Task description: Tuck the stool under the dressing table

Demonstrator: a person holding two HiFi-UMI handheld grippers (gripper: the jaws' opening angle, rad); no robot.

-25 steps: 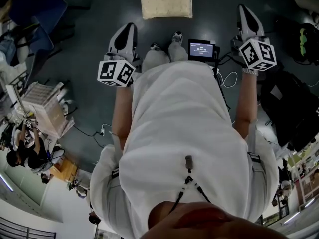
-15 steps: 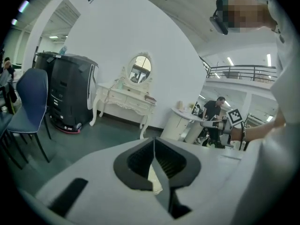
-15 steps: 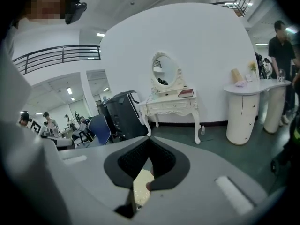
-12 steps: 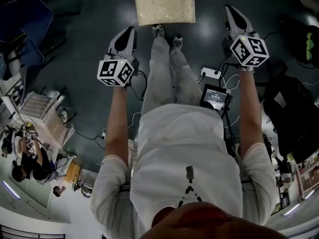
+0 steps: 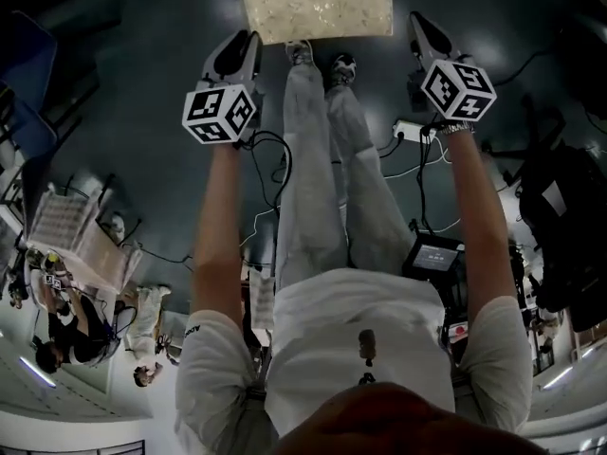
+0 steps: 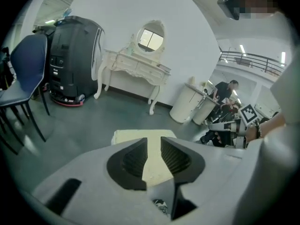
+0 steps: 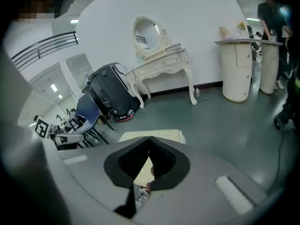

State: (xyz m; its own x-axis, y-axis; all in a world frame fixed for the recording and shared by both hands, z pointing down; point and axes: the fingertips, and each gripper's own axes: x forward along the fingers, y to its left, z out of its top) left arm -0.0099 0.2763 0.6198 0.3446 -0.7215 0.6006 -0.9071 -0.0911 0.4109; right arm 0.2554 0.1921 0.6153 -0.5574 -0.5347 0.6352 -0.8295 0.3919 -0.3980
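Note:
The stool (image 5: 313,3) has a cream padded top and stands on the dark floor just ahead of the person's shoes. My left gripper (image 5: 242,50) hangs off its left front corner and my right gripper (image 5: 422,27) off its right front corner, both apart from it. In the left gripper view the left gripper (image 6: 153,146) has just been opening: a narrow gap shows, with nothing in it and the stool (image 6: 133,137) beyond. The right gripper (image 7: 150,146) is shut and empty above the stool (image 7: 157,136). The white dressing table (image 6: 133,64) with its oval mirror stands against the far wall (image 7: 161,62).
A large black machine (image 6: 75,55) and a blue chair (image 6: 28,74) stand left of the dressing table, white round cabinets (image 7: 239,69) to its right. Cables and a power strip (image 5: 413,129) lie on the floor by the person's legs, near a small screen (image 5: 436,257). Black bags (image 5: 569,226) sit at right.
Both arms have stretched out and down toward the floor. The stool now looks larger and sits between the two gripper tips at the top of the head view.

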